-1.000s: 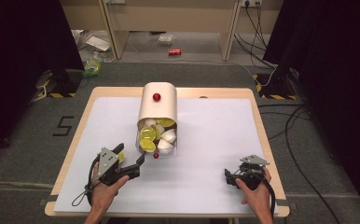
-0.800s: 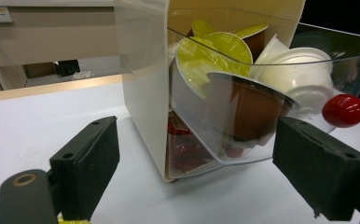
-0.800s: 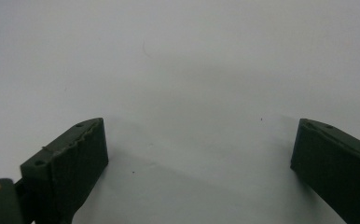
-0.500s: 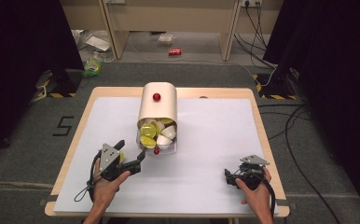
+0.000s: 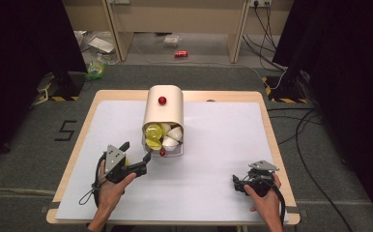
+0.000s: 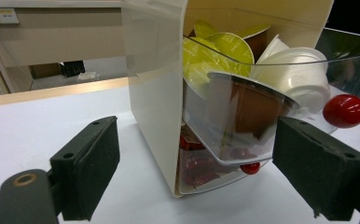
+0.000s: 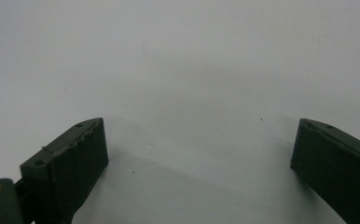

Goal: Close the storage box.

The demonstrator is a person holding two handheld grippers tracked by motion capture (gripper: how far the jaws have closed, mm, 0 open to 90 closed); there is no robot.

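A beige round-topped capsule box (image 5: 164, 113) with a red knob (image 5: 162, 100) on top stands mid-table. Its clear upper drawer (image 5: 163, 140) is pulled out toward me and holds yellow-lidded, white and brown capsules (image 6: 243, 70). Its red knob (image 6: 344, 110) is at the right, and a lower drawer with red capsules has a small red knob (image 6: 250, 168). My left gripper (image 5: 135, 152) is open just left of the drawer front. In the left gripper view, my left gripper (image 6: 199, 140) has its jaws either side of the box corner and drawers, apart from them. My right gripper (image 5: 239, 182) rests open at the front right. In its own view, the right gripper (image 7: 197, 154) is over bare white table.
The white table top (image 5: 223, 135) has a wooden rim (image 5: 271, 135). Beyond its far edge are carpet, cables (image 5: 310, 121), a red can (image 5: 180, 53) and litter on the floor, with dark curtains at both sides.
My left gripper has edged forward and right toward the drawer front. The drawers' red knob sits slightly nearer the box. The right gripper has stayed put.
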